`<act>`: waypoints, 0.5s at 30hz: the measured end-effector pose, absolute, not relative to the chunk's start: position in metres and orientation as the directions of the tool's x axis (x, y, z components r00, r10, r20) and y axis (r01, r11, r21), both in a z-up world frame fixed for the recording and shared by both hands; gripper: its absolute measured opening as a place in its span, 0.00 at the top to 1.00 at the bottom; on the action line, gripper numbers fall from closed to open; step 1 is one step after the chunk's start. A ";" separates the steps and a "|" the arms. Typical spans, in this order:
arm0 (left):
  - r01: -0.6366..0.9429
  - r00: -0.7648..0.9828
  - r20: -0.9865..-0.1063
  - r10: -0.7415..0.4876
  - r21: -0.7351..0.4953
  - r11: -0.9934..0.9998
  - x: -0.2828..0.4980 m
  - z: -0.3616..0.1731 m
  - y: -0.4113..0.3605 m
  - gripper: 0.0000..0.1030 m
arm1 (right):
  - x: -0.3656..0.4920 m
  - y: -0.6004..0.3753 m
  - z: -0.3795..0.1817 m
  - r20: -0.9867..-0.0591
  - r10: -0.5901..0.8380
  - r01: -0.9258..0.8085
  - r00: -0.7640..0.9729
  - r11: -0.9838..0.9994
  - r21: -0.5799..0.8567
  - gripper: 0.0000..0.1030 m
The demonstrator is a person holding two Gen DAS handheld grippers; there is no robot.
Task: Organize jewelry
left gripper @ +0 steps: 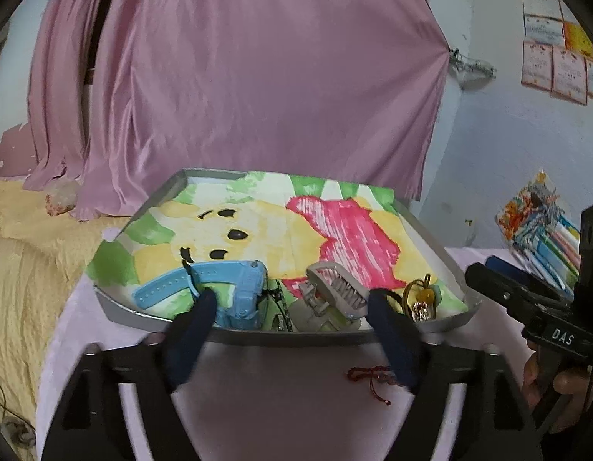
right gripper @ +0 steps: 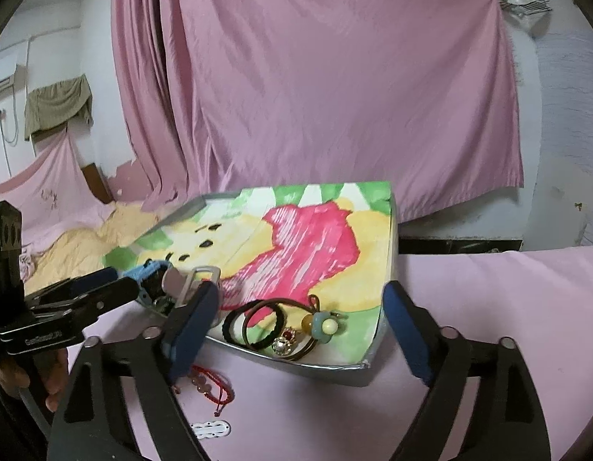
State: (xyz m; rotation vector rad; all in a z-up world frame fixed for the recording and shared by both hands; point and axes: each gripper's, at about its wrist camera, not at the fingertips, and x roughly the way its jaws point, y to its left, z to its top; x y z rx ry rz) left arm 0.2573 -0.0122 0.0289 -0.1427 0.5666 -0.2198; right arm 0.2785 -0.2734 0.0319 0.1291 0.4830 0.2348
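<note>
1. Here, nearest the right wrist camera, a small white oblong plastic piece (right gripper: 211, 429) is lying flat on the pale pink tablecloth (right gripper: 507, 307), just in front of a red braided cord bracelet with pinkish beads (right gripper: 212, 384), which is resting on the cloth outside the tray.
2. The right gripper (right gripper: 300, 330) is hovering with its blue-padded fingers (right gripper: 192, 330) spread wide, holding nothing, straddling the near right corner of the tray.
3. The left gripper (left gripper: 292, 342) is likewise standing wide open and empty, its dark blue fingertips (left gripper: 198, 322) sitting at the tray's near rim; a hand (left gripper: 554, 384) is gripping the other tool's handle at the right edge of that view.
4. The shallow grey metal tray (right gripper: 335, 372) is sitting on the cloth, lined with a painted paper of a yellow bear in a pink shirt on green (left gripper: 335, 230).
5. Inside the near right corner, a black elastic hair tie (right gripper: 250, 322) and a brown hair tie with a blue flower charm and an amber bead (right gripper: 325, 326) are lying together, overlapping, with two sparkling stone rings (right gripper: 285, 340) beside them.
6. Further left in the tray, a grey toothed claw hair clip (left gripper: 331, 292) is lying beside a light blue plastic wristwatch with a perforated strap (left gripper: 219, 288); something dark and thin lies between them, too unclear to identify.
7. Beyond, a pink satin curtain (left gripper: 239, 96) is hanging against the wall, and a yellow fuzzy blanket (left gripper: 27, 253) is lying to the left
</note>
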 end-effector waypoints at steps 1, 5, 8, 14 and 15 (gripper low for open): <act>0.164 0.831 -0.500 -0.244 -0.200 0.966 0.254 0.030 -0.010 0.14 | 0.276 -0.274 0.033 -0.434 0.251 -0.192 0.865 0.965 0.176 0.09; 0.146 0.856 -0.460 -0.236 -0.222 0.964 0.246 0.033 -0.003 0.05 | 0.266 -0.274 0.037 -0.390 0.247 -0.198 0.887 0.967 0.162 0.05; 0.131 0.877 -0.427 -0.220 -0.228 0.965 0.240 0.035 0.000 0.01 | 0.255 -0.273 0.041 -0.348 0.245 -0.206 0.905 0.968 0.145 0.02; 0.140 0.909 -0.359 -0.209 -0.210 0.968 0.222 0.040 0.000 0.01 | 0.235 -0.270 0.048 -0.273 0.231 -0.210 0.934 0.972 0.104 0.02; 0.138 0.914 -0.349 -0.205 -0.207 0.969 0.219 0.041 0.000 0.01 | 0.231 -0.269 0.049 -0.263 0.230 -0.211 0.937 0.973 0.098 0.02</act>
